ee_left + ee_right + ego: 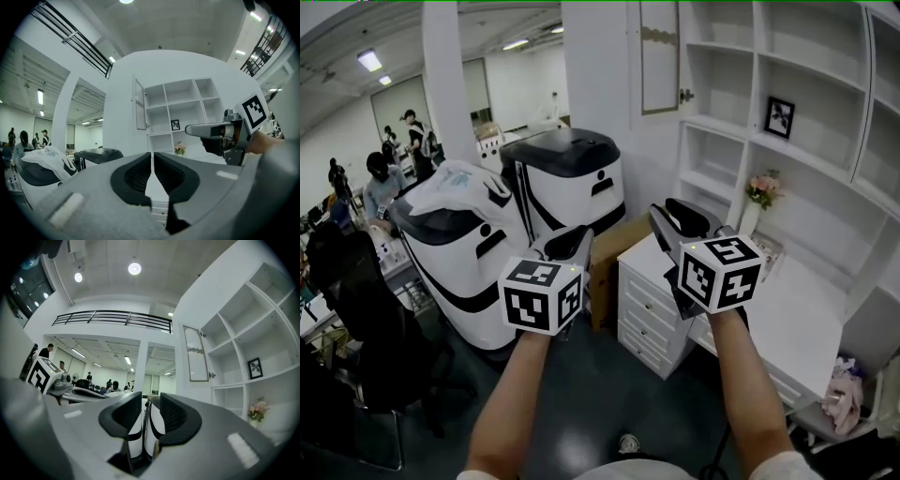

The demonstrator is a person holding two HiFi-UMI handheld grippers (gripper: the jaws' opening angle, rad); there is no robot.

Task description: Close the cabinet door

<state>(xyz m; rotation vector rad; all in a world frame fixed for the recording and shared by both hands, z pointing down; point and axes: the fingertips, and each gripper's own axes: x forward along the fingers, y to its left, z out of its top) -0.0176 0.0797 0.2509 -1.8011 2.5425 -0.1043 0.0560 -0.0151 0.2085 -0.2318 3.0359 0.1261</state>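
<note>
Now the right claw (150,398) gapes slightly, empty; left claw (153,157) closed.

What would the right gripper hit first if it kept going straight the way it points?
Most likely the white-and-black machine framed between the open jaws of the right gripper. The cabinet door lies off to the right of that line. Depth is unclear.
</note>
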